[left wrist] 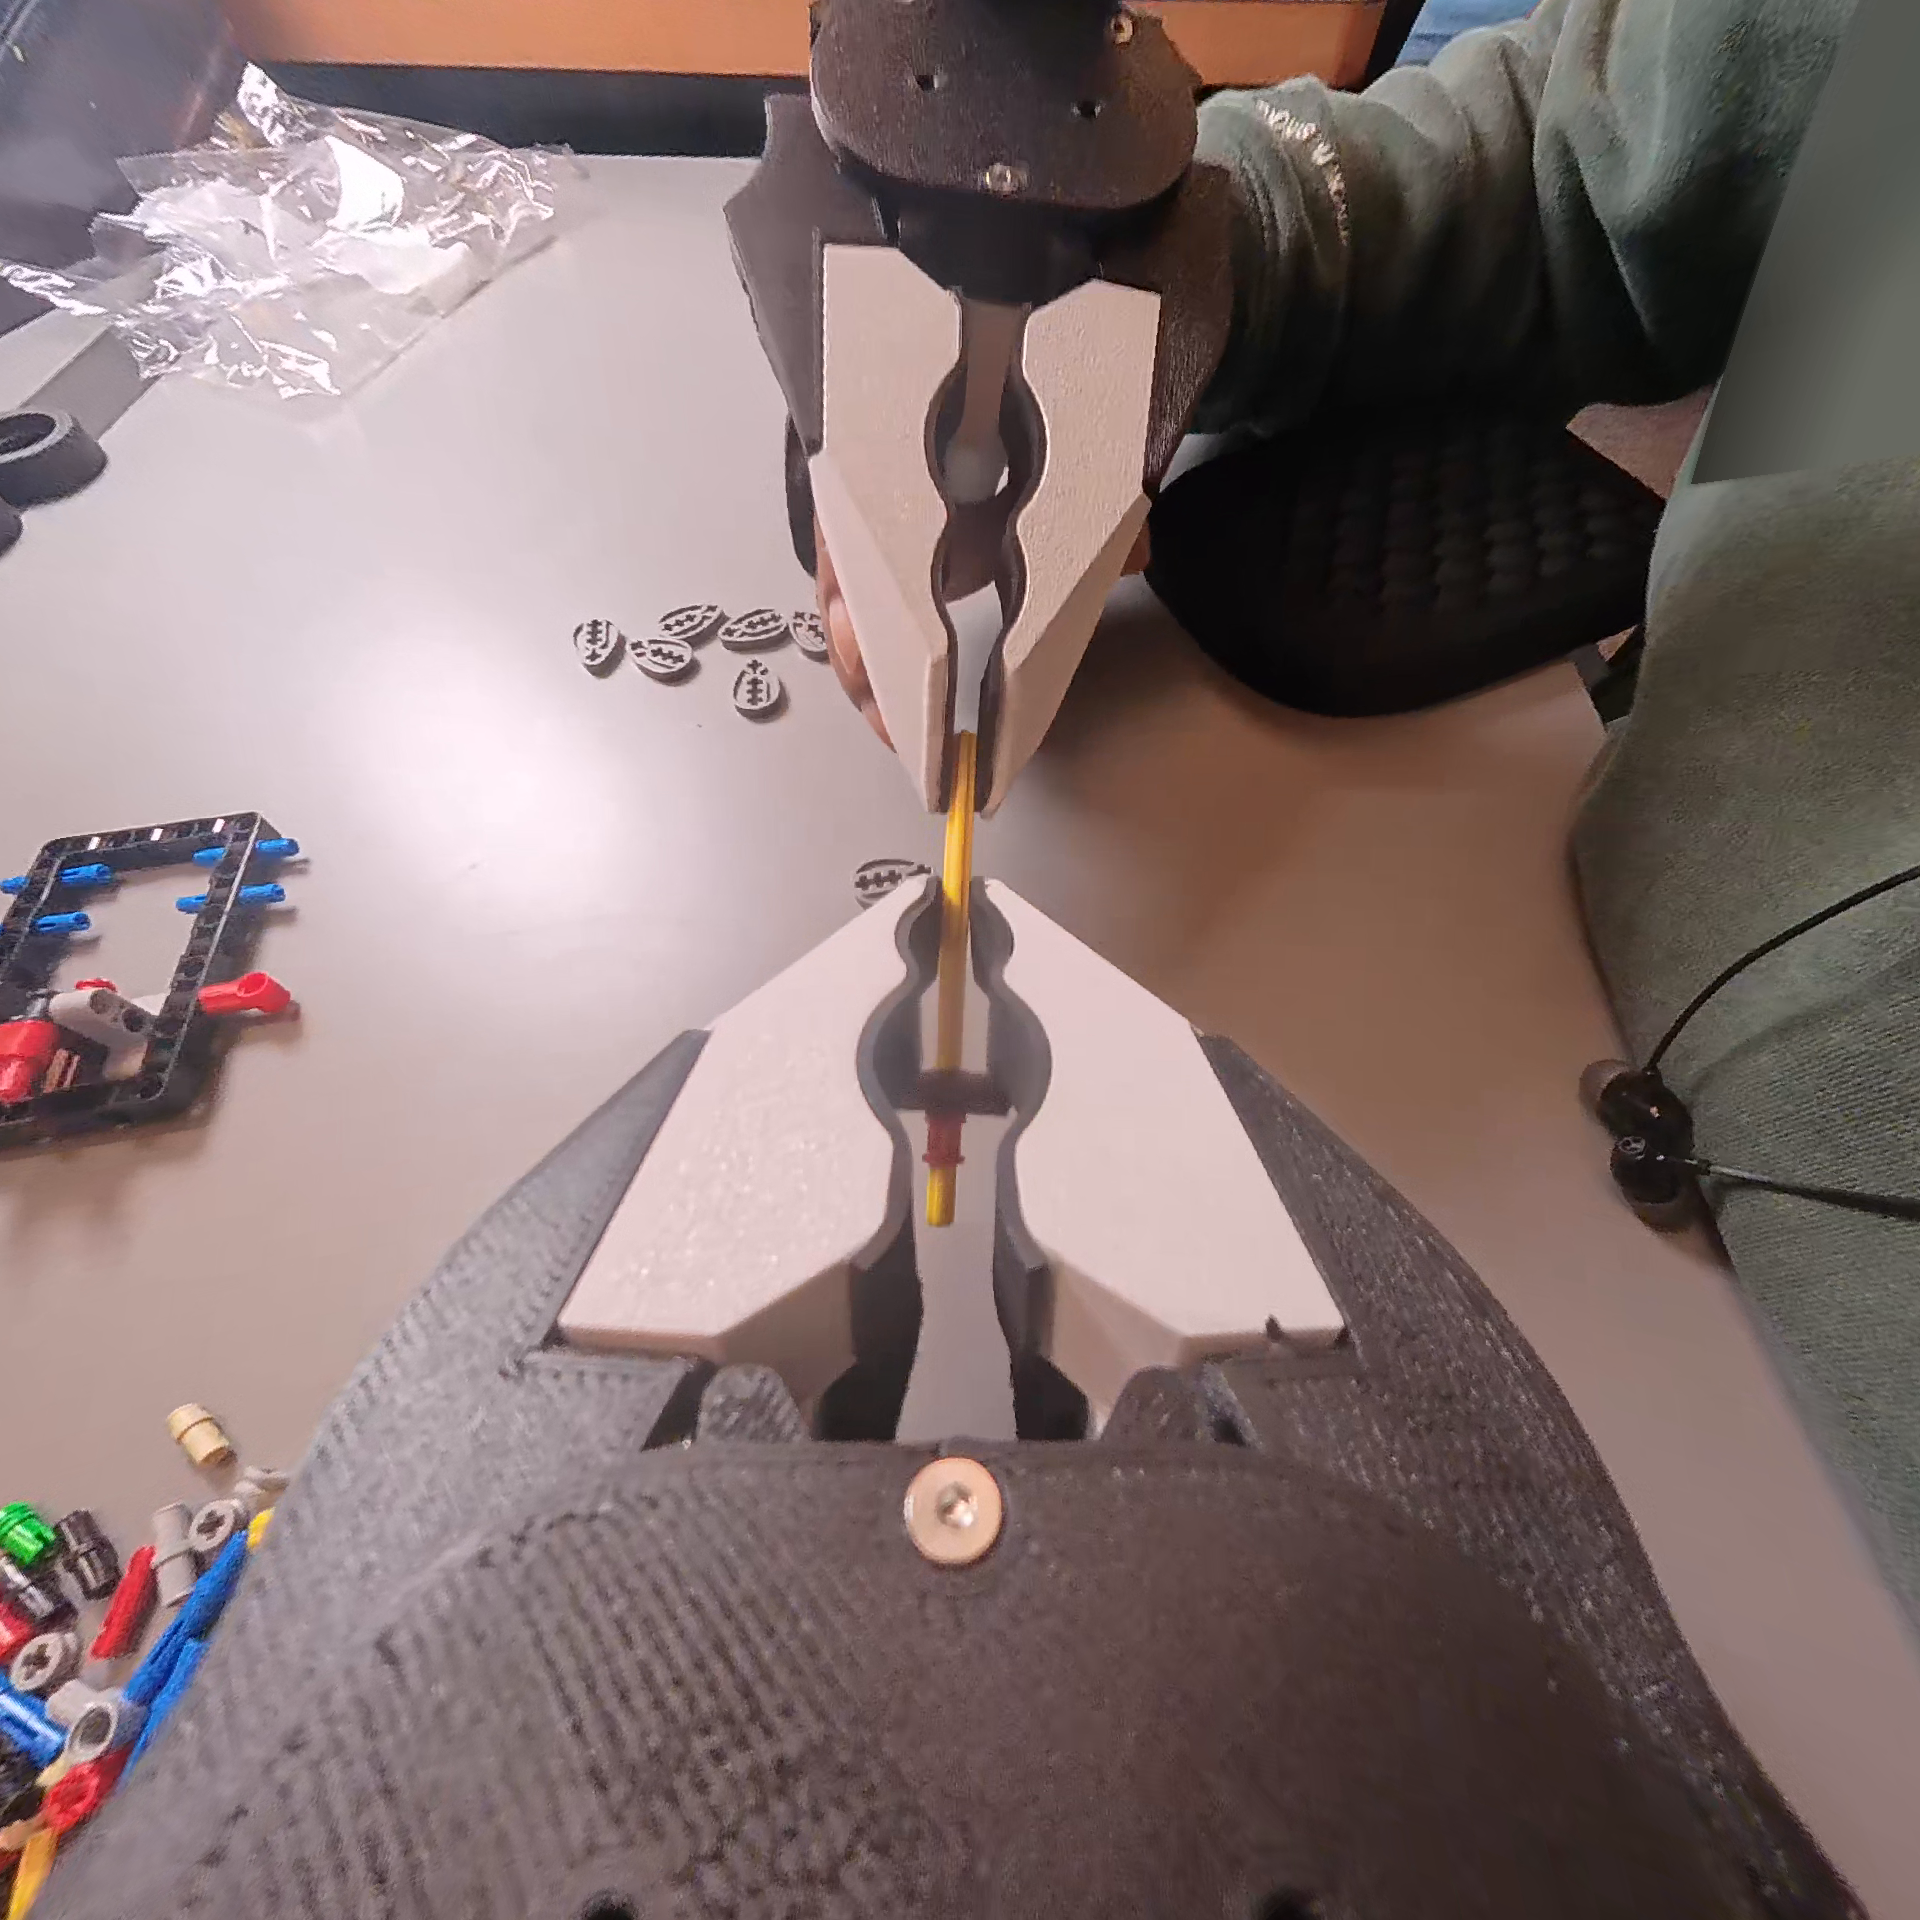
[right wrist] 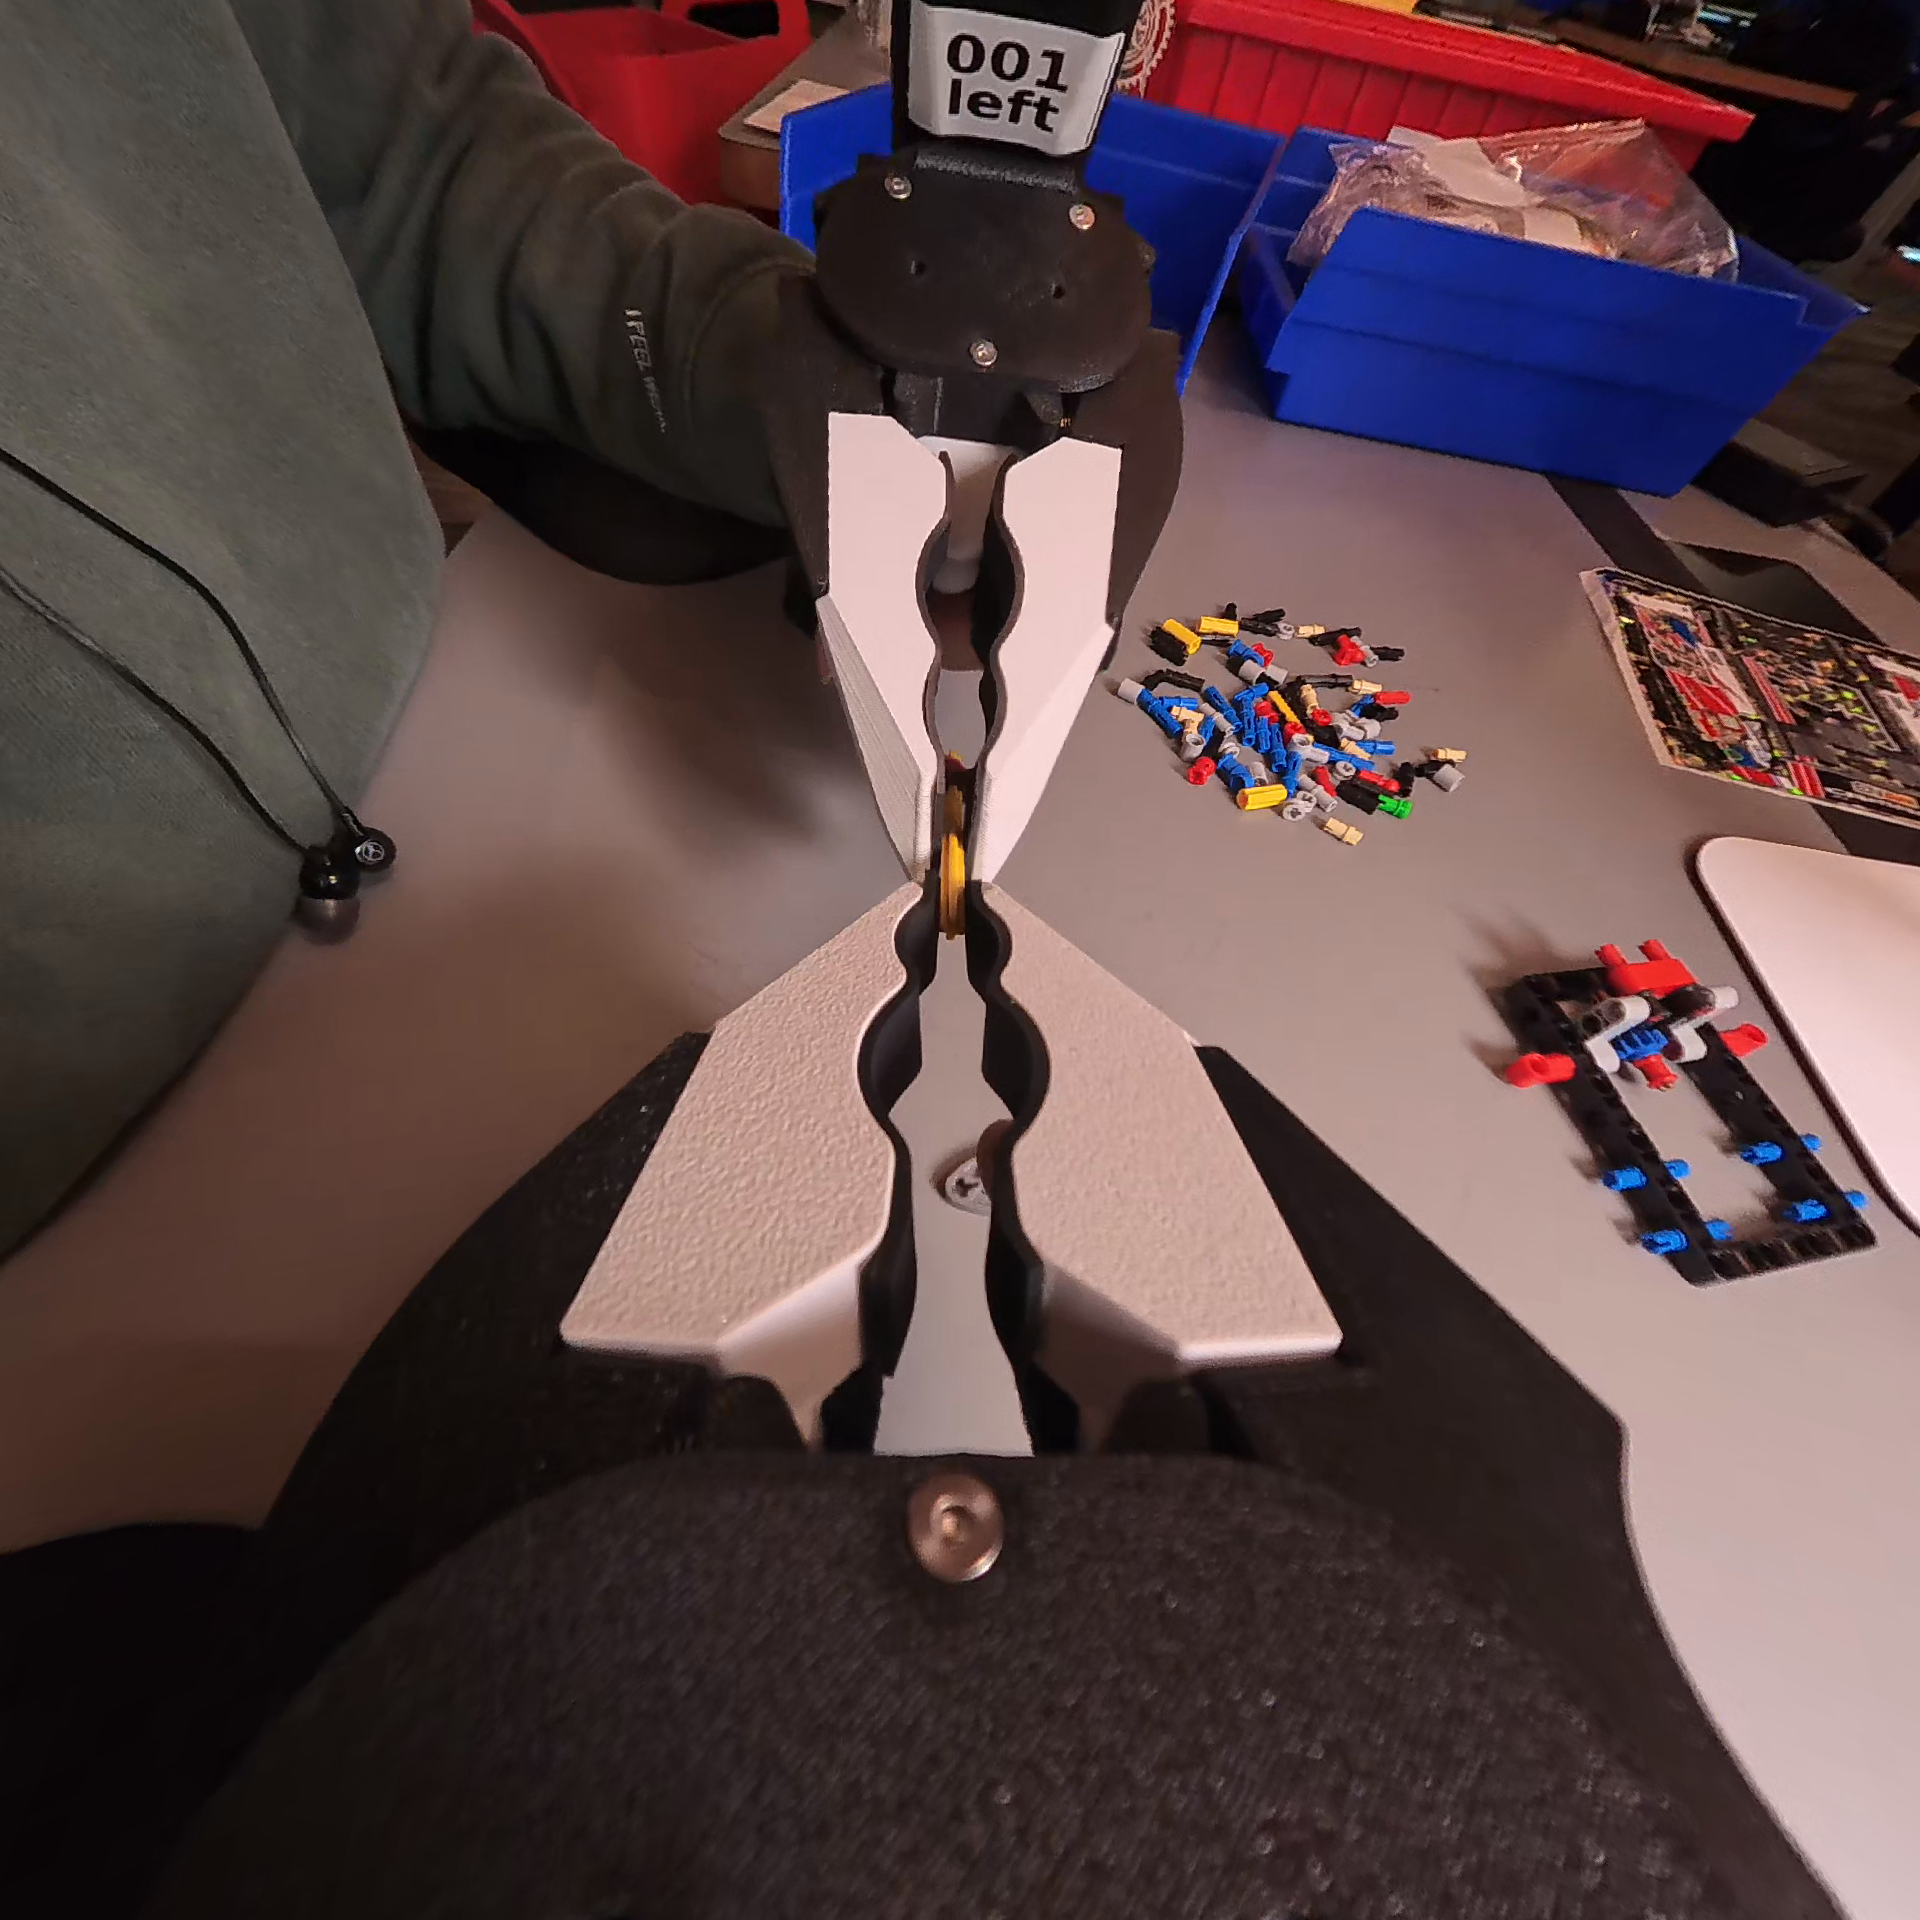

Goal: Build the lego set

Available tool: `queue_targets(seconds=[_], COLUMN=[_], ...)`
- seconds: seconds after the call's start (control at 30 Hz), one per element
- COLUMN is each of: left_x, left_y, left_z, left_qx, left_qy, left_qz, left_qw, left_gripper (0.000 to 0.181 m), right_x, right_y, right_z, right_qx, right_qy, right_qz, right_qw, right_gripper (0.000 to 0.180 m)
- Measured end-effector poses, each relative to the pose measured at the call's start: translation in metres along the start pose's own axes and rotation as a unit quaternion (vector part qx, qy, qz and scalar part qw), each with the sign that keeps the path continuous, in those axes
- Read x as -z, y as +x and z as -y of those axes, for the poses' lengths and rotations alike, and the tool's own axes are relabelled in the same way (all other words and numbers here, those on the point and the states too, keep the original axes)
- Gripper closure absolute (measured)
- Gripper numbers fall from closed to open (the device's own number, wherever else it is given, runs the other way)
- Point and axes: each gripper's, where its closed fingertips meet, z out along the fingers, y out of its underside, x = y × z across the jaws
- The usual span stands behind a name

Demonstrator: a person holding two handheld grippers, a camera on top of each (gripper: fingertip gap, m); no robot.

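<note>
A thin yellow axle (left wrist: 956,966) is held between both grippers above the grey table (left wrist: 520,831). My left gripper (left wrist: 954,891) is shut on one end; a red bush (left wrist: 943,1143) and a dark piece (left wrist: 961,1093) sit on the axle between its fingers. My right gripper (left wrist: 961,805) faces it tip to tip and is shut on the other end. In the right wrist view the right gripper (right wrist: 951,902) and left gripper (right wrist: 951,847) meet over the yellow axle (right wrist: 951,883). A black frame with blue pins and red parts (left wrist: 125,935) (right wrist: 1704,1122) lies on the table.
A pile of loose small parts (left wrist: 83,1621) (right wrist: 1288,727) lies beside the frame. Empty plastic bags (left wrist: 312,239), grey oval discs (left wrist: 686,644), a black tyre (left wrist: 42,447), an instruction booklet (right wrist: 1766,696), blue bins (right wrist: 1538,343) and a white pad (right wrist: 1849,987) surround it. Earbuds (left wrist: 1642,1132) hang from the person. The tips of both grippers are at nearly the same place.
</note>
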Motion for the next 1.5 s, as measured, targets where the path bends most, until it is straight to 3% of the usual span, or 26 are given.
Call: queue_targets(seconds=[0.23,0.4,0.6,0.73,1.07,1.2,1.3,1.5], left_x=[-0.004,-0.001,-0.003,0.000,0.006,0.003,0.001,-0.002], left_y=[0.001,-0.010,-0.015,-0.017,-0.016,-0.011,-0.004,0.006], left_z=[-0.002,-0.015,-0.028,-0.031,-0.034,-0.034,-0.034,-0.034], left_qx=[0.007,0.030,0.060,0.076,0.076,0.078,0.074,0.089], left_qy=[-0.004,-0.030,-0.057,-0.059,-0.063,-0.062,-0.066,-0.063], left_qz=[-0.007,0.010,0.012,0.016,0.014,-0.002,-0.019,-0.048], left_qw=[1.000,0.999,0.996,0.995,0.995,0.995,0.995,0.993], left_gripper=[0.178,0.178,0.178,0.178,0.178,0.178,0.178,0.178], right_x=[-0.005,0.016,0.015,0.007,0.018,0.014,0.006,0.010], right_y=[-0.001,0.015,0.007,0.008,-0.024,-0.008,0.001,-0.011], right_z=[-0.008,-0.058,-0.082,-0.079,-0.078,-0.069,-0.072,-0.077], right_qx=[-0.010,-0.057,-0.113,-0.123,-0.113,-0.046,0.030,0.002], right_qy=[-0.022,-0.187,-0.286,-0.314,-0.359,-0.319,-0.290,-0.295], right_qz=[0.005,-0.021,-0.007,-0.006,0.040,0.011,0.033,0.090], right_qw=[1.000,0.981,0.952,0.941,0.926,0.947,0.956,0.951], right_gripper=[0.177,0.159,0.143,0.144,0.148,0.146,0.142,0.162])
